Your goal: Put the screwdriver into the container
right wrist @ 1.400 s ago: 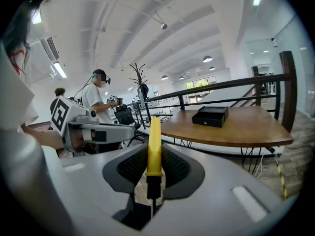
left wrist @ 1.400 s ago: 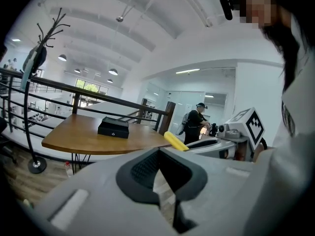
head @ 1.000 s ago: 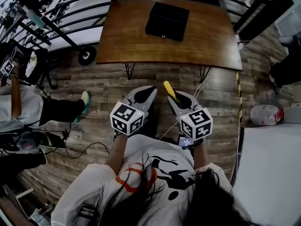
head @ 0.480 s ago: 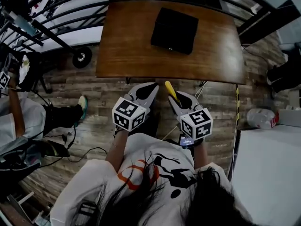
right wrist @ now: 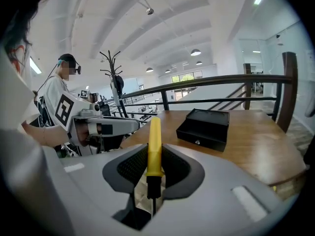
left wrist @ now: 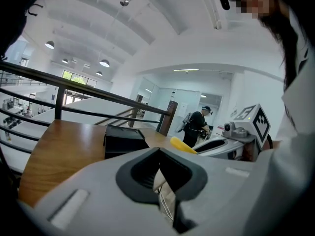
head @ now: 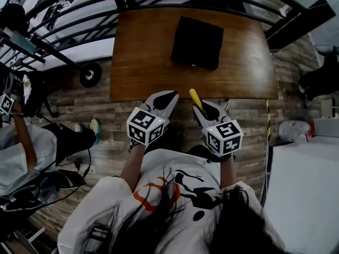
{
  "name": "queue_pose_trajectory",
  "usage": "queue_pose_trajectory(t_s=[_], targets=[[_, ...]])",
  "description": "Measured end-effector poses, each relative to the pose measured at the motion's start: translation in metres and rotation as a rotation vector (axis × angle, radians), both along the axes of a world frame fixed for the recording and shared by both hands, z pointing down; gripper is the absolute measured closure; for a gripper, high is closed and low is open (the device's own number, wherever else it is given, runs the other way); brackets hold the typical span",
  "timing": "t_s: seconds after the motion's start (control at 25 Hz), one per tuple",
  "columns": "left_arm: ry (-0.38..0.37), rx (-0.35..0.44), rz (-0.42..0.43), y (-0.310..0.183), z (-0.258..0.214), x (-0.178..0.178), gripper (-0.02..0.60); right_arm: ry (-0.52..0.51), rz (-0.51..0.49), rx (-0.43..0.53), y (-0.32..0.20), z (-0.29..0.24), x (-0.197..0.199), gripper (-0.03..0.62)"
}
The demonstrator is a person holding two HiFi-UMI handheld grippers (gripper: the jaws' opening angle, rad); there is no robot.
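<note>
Both grippers now sit at the near edge of the table point(head: 143, 62), closer than a second ago: right gripper point(head: 204, 110) clamps the screwdriver point(head: 195, 99), left gripper point(head: 165, 100) closed empty, container point(head: 197, 42) still well ahead, so approach only.

The container point(head: 197, 42) sits on the table point(head: 137, 62) at my 12 o'clock. Nearer me, the left gripper point(head: 161, 102) is at 11 and the right gripper point(head: 204, 107) at 1, with the screwdriver point(head: 195, 99) between its jaws.
</note>
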State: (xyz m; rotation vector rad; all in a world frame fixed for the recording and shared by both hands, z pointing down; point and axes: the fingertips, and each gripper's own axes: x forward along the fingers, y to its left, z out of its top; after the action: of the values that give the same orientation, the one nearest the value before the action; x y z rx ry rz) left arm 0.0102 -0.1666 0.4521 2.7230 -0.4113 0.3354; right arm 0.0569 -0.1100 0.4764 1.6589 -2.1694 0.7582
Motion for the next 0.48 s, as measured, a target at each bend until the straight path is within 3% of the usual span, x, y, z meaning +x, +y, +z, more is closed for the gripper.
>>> queue_pose_trajectory(t_s=[0.24,0.48], targets=[[0.015,0.017,0.023,0.000,-0.015,0.026,0.581,0.012,0.013,0.024,-0.004,-0.016,0.023,0.485],[0.014,0.010,0.020,-0.027,0.001,0.011,0.581,0.019,0.016,0.023,-0.039,-0.004,0.019,0.485]])
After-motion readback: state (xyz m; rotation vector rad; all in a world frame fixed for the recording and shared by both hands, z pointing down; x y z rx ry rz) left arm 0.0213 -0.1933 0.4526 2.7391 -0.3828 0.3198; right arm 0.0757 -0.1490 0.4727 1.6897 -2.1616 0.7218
